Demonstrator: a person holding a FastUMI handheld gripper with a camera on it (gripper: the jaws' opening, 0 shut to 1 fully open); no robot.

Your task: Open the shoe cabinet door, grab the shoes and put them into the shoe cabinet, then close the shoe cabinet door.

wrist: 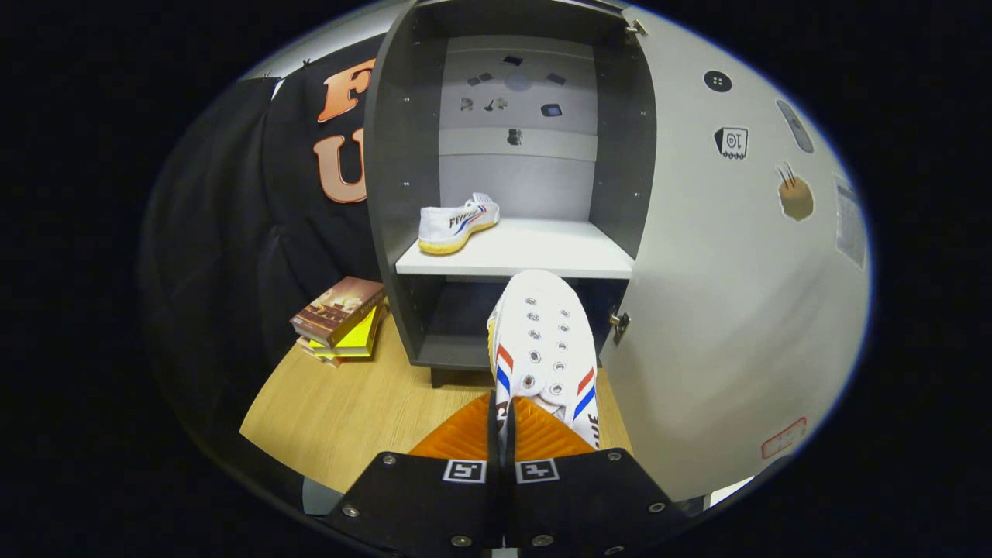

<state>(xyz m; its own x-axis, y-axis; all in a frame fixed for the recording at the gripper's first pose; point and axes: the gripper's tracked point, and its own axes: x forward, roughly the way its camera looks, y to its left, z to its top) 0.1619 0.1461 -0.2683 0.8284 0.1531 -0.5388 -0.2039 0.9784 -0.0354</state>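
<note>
Wood-grain tabletop (341, 418) carries stacked books (341, 319) at far left, then the open shoe cabinet (387, 155), one shoe (457, 223) already on its white shelf (535, 249), the door (736, 294) swung right. The gripper (505, 434) is seen clamped, fingers nearly together, on the heel collar of the second shoe (546, 349), held just before the shelf; light, soft canvas is judged liable to sag, so the stiffer heel rim seems the better hold.

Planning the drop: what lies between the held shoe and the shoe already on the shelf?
Gripper view: only bare white shelf separates the held shoe, pinched in the gripper, from the shelved shoe.
</note>
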